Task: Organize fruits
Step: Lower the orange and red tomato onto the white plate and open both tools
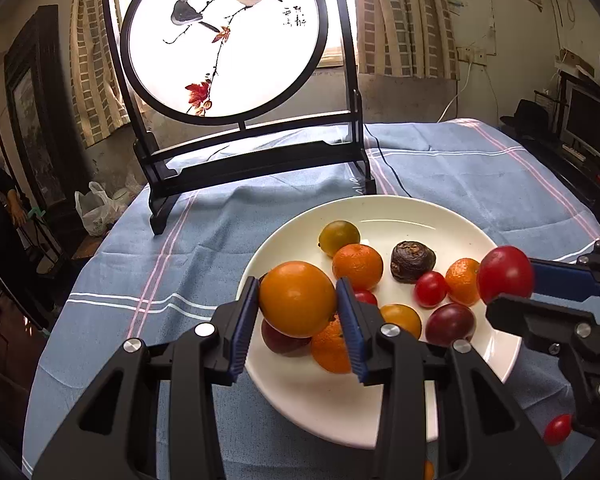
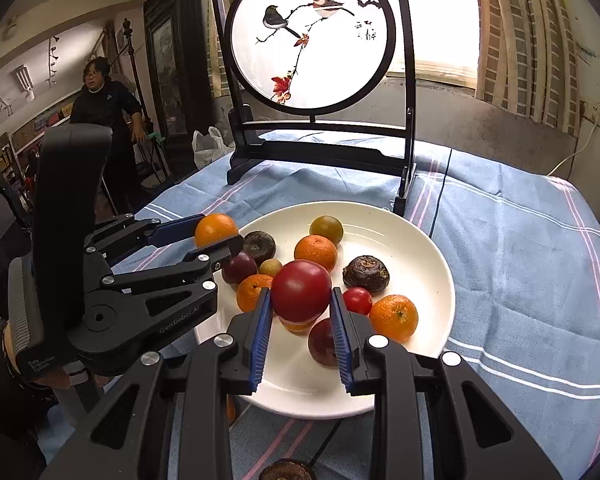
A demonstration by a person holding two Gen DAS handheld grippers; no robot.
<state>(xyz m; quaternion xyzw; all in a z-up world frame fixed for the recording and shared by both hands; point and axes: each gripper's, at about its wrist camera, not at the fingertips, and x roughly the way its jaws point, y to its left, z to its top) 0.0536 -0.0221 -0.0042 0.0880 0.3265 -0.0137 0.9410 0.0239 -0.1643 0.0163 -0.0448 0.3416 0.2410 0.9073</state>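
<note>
A white plate (image 1: 440, 216) on the blue cloth holds several fruits: tangerines, cherry tomatoes, plums, a green-yellow fruit and a dark wrinkled one (image 1: 413, 261). My left gripper (image 1: 298, 300) is shut on a large orange (image 1: 297, 298) above the plate's left edge; it also shows in the right wrist view (image 2: 215, 229). My right gripper (image 2: 301, 312) is shut on a big red tomato (image 2: 301, 291) above the plate's (image 2: 420, 240) middle; it also shows in the left wrist view (image 1: 505, 274).
A dark-framed round bird screen (image 1: 224, 40) stands at the back of the table. A cherry tomato (image 1: 557, 429) lies on the cloth right of the plate. A dark fruit (image 2: 287, 471) lies near the front edge. A person (image 2: 100, 96) stands at the left.
</note>
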